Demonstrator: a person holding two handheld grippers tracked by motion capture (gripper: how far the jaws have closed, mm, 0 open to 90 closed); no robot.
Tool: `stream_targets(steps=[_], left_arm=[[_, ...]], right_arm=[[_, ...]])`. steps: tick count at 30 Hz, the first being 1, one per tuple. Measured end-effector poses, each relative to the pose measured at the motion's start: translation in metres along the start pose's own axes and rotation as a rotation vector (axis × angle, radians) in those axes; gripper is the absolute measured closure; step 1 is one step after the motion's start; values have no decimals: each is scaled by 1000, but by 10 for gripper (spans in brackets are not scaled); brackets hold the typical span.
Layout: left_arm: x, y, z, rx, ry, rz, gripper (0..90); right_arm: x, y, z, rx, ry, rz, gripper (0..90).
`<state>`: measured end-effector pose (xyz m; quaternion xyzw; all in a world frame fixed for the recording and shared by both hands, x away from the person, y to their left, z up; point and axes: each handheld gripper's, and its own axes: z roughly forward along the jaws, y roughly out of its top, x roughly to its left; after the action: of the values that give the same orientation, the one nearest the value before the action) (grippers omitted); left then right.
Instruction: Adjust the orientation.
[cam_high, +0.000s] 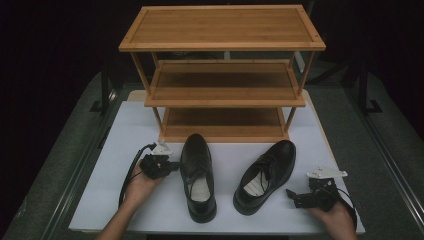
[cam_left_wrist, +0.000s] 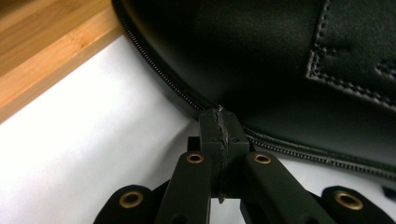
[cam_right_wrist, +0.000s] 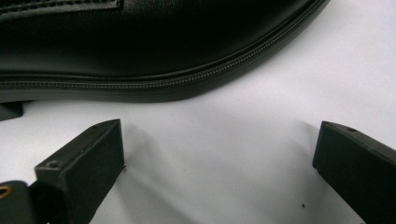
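White table (cam_high: 125, 200): left jaws closed against shoe (cam_left_wrist: 261, 60)

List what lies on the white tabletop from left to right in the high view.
left gripper → left shoe → right shoe → right gripper

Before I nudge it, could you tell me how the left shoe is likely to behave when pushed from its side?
The left shoe probably slides rather than tips: its flat sole lies on the smooth white table. Its leather looks firm and glossy, so the shut left tool may slip along it.
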<state>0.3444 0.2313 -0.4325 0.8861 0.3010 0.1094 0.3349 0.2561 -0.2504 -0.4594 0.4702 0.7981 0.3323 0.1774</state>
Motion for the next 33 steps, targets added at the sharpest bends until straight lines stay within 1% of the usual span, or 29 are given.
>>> stream_targets(steps=[3,6,8,10,16,17,18,22,24,25,26,27,29,30,32,33], left_arm=[[-1,5,5,-5,-1,0,900],[-3,11,10,4,11,18,900],[-4,14,13,1,12,19,900],[-5,15,14,2,16,29,900],[-6,14,12,0,10,27,900],[-6,14,12,-2,7,24,900],[-4,13,11,-4,-8,19,900],[-3,9,8,-10,-5,18,900],[1,5,4,-16,-3,2,900],[3,3,2,-16,0,3,898],[4,1,1,-12,5,-8,818],[5,0,0,-7,12,-11,754],[7,-4,-4,-15,37,-14,656],[9,-6,-6,-19,38,-27,573],[12,-9,-11,-19,18,-54,461],[14,-12,-13,-16,21,-62,399]], right_arm=[[0,0,0,0,0,0,16],[0,0,0,0,0,0,16],[0,0,0,0,0,0,16],[0,0,0,0,0,0,16],[0,0,0,0,0,0,16],[0,0,0,0,0,0,16],[0,0,0,0,0,0,16],[0,0,0,1,1,2,16],[0,0,0,2,0,1,16],[0,0,0,2,0,0,15],[0,0,0,2,0,0,15],[0,0,0,2,0,0,15],[0,0,0,2,0,0,16],[0,0,0,1,0,0,16],[0,0,0,2,0,1,16],[0,0,0,2,0,1,16]])
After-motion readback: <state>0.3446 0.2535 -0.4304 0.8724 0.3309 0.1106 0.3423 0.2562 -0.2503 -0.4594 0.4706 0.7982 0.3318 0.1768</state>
